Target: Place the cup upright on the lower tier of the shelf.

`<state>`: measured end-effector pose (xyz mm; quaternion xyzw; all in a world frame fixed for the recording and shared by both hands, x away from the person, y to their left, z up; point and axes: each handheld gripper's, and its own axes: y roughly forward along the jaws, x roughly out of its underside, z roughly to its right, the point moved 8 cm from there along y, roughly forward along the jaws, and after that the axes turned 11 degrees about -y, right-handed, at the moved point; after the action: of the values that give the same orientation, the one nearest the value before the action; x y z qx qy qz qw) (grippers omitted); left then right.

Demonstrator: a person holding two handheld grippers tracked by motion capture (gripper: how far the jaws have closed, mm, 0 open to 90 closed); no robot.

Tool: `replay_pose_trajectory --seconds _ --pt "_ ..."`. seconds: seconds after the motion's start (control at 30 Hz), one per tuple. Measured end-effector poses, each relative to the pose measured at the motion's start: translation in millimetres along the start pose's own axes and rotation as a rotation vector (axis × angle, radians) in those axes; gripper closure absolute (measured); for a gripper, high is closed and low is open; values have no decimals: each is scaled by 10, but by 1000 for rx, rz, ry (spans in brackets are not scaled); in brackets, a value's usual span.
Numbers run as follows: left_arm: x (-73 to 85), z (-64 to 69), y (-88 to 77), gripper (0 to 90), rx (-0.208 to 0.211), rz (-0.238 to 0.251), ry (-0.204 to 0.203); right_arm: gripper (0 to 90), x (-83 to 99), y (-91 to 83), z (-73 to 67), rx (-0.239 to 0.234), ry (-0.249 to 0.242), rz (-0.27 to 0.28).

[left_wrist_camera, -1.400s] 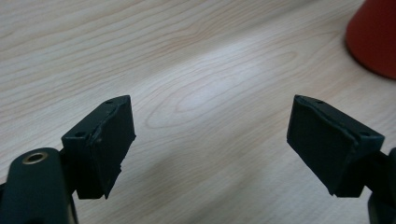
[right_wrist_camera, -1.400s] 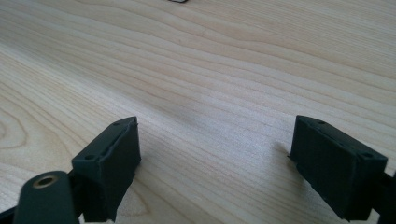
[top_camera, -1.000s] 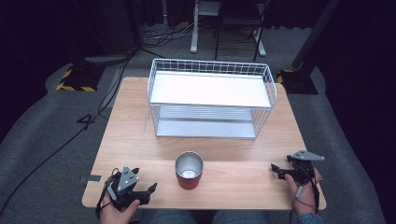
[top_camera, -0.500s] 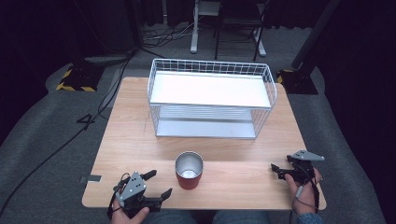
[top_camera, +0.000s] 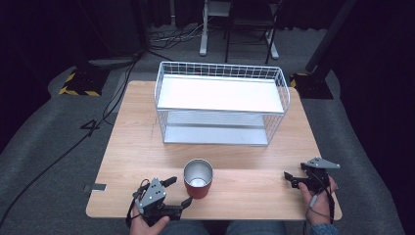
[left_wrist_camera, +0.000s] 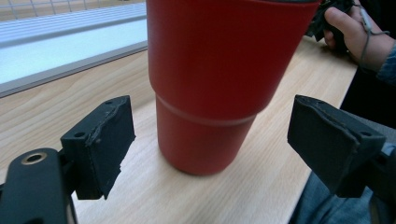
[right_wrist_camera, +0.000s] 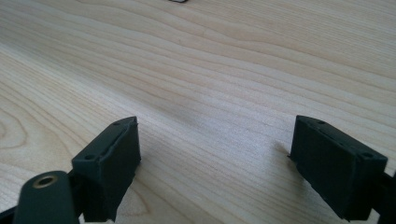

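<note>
right gripper (right_wrist_camera: 215,154) jaws apart, wooden table (right_wrist_camera: 224,70)

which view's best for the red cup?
The high view: the whole red cup shows there, with its open rim and steel inside, upright on the table. The left gripper view gives only its lower wall, close up.

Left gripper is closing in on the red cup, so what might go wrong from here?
The left gripper has its jaws open on either side of the red cup, not touching. The cup is tall and narrows toward its base, so a bump from one jaw could tip it. It also stands near the table's front edge, so a push could slide it off. Closing low on the taper may let it slip.
</note>
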<state>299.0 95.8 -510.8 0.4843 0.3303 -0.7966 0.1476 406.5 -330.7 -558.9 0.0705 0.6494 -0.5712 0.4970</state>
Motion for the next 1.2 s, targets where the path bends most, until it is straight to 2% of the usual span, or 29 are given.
replay_pose_trajectory --seconds 0.1,0.17,0.4,0.5,0.77,0.93,1.2 --pt "-22 -9 38 153 -11 8 2 162 0 0 0 0 0 0" --pt "-50 -4 77 153 -14 15 -12 162 0 0 0 0 0 0" --pt "-119 61 224 145 25 23 -8 162 0 0 0 0 0 0" --pt "-144 70 281 107 31 27 -17 162 0 0 0 0 0 0" --pt "-189 69 422 49 23 27 -11 162 0 0 0 0 0 0" --pt "-217 63 490 23 24 45 -5 162 0 0 0 0 0 0" --pt "-215 65 590 37 15 43 3 162 0 0 0 0 0 0"
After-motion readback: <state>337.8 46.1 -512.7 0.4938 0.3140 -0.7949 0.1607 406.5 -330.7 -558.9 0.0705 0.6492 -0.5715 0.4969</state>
